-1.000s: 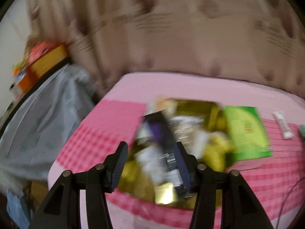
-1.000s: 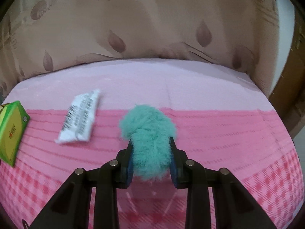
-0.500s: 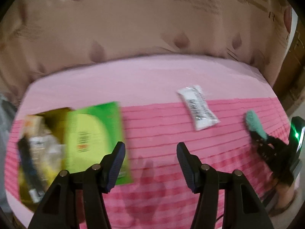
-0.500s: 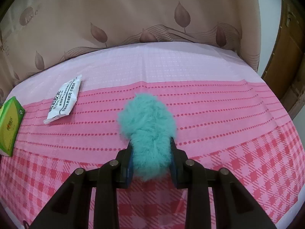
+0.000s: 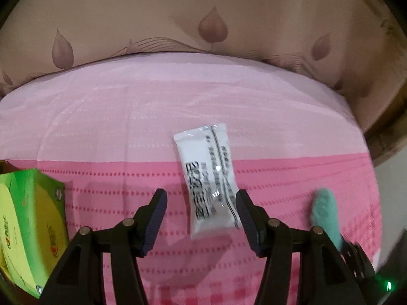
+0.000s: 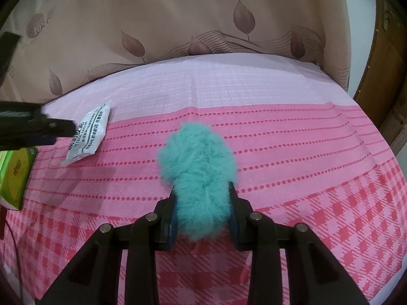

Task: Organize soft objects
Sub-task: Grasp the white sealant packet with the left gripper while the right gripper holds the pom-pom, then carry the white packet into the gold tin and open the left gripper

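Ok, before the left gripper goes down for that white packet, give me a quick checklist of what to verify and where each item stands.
1. Left gripper open wide enough: ok, its jaws have just been opening and stand wider than the white packet.
2. Packet lined up between the fingers: ok, its near end shows in the gap, though nearer the right finger.
3. Pads touching the packet: not ok, they do not press on it yet.
4. Packet free of other things: ok, it lies flat on the pink cloth, apart from the green box.
5. Right gripper secure: ok, shut on the teal fluffy toy.
6. Clearance between grippers: cannot tell.
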The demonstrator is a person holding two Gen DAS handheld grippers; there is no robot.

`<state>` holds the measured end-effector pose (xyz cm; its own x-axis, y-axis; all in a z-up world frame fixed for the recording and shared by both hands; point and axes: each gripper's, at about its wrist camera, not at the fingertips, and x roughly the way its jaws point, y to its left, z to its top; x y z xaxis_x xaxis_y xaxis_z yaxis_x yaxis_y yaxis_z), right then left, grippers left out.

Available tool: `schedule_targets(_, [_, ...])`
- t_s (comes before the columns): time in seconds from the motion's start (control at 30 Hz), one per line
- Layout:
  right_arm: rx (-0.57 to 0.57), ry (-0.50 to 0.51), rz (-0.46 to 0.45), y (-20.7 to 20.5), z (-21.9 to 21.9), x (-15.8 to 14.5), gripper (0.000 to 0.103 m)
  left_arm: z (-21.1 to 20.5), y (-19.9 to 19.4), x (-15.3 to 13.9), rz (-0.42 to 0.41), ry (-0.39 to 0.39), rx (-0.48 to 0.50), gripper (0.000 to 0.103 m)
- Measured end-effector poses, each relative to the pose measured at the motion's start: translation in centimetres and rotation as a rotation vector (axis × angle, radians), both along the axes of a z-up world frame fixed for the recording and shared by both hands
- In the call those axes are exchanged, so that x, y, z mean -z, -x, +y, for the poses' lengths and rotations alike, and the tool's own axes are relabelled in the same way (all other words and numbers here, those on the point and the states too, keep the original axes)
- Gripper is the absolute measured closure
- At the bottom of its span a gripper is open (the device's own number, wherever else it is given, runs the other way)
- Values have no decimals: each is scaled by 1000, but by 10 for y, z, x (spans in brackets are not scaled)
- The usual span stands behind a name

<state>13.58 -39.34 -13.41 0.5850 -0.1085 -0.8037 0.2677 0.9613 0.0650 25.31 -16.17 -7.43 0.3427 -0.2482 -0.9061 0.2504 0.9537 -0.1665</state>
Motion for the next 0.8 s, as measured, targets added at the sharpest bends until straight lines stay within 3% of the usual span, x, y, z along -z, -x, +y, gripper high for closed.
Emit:
schedule_targets(0.33, [-13, -28, -8, 0, -2, 0, 69, -24, -21, 28, 31, -58, -45, 44])
schedule_targets(0.5, [-14, -40, -12, 0, -3, 0, 68, -31, -18, 30, -25, -103, -45, 42])
schedule_targets(0.8, [-14, -51, -15, 1, -4, 0, 67, -26, -8, 29, -52, -80, 1, 48])
